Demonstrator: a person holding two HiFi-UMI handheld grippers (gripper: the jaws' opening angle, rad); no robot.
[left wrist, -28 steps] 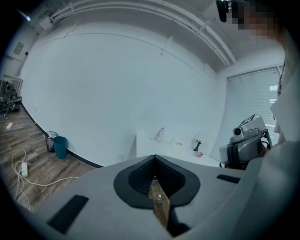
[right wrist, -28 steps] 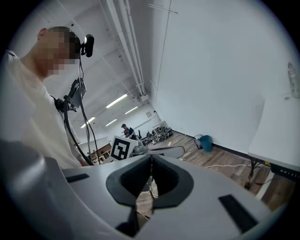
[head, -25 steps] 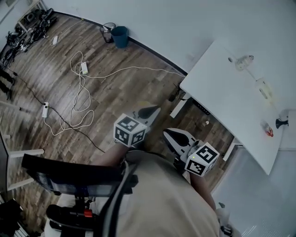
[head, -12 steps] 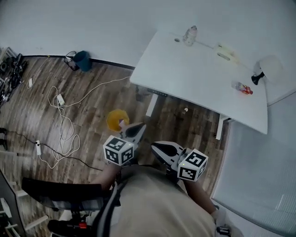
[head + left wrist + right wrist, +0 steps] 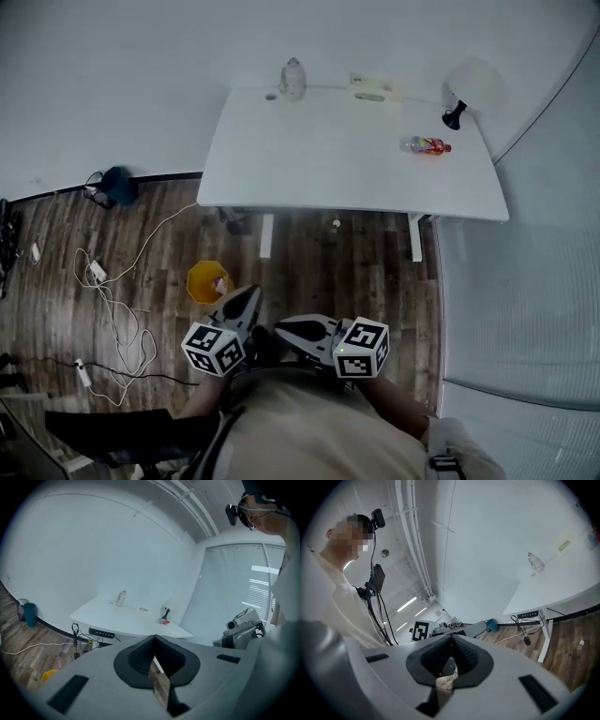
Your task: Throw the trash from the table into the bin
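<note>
Fingertips of the left gripper (image 5: 246, 296) are meeting edge to edge with nothing between them; those of the right gripper (image 5: 286, 328) are also sitting closed and empty, so neither is carrying any trash. Both are hanging low in front of the person's body in the head view, side by side over the wooden floor (image 5: 375, 272).

Moving outward, the yellow bin (image 5: 208, 281) is standing on that floor at about 10 o'clock from the left gripper and near it; something pale is showing inside. The white table (image 5: 328, 164) is lying well apart at 12 o'clock. On it, a red-labelled bottle (image 5: 427, 145) is lying on its side at roughly 1 o'clock from the right gripper, its long axis running 9 to 3; a clear bottle (image 5: 292, 80) is standing upright at the far edge near 12 o'clock; a pale packet (image 5: 370, 89) is lying further along towards 1 o'clock; a black lamp (image 5: 455, 114) is standing near the far right corner.

Judging from this, the right hand is sitting nearer the lying bottle, and a grip would be coming across its short width from 6 o'clock; the left is staying closer to the bin.
</note>
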